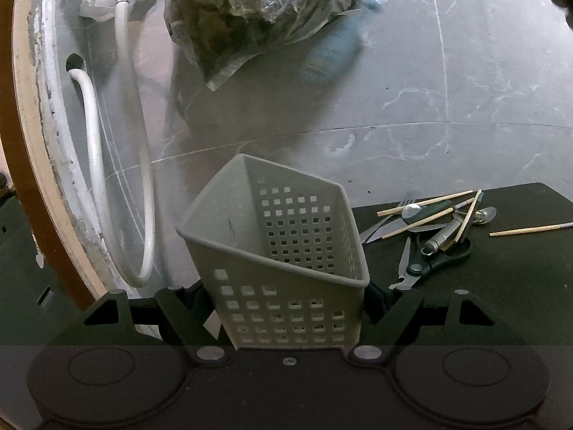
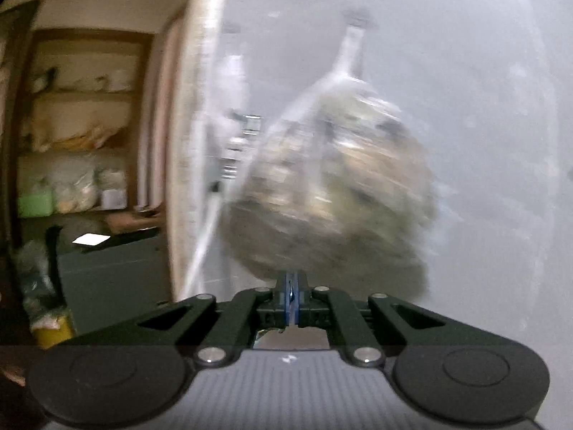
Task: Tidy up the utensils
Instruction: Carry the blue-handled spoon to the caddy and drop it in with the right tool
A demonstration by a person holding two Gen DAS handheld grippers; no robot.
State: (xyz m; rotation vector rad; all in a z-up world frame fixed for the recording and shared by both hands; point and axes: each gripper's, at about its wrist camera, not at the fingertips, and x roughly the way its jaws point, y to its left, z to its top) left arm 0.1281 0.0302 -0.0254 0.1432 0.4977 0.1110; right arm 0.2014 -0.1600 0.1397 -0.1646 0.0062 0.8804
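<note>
Left wrist view: left gripper clamps grey perforated plastic caddy upright beside utensil pile, prob ready for loading; right gripper pressed together w/ nothing held.

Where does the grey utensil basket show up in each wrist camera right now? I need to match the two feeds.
Left wrist: the grey perforated basket sits bottom centre, between the fingers of the left gripper, left of the utensil pile.
Right wrist: not in this picture; the view is blurred.
Shared landmark: the clear plastic bag of dark contents, top centre on the left wrist, centre on the right wrist.
</note>
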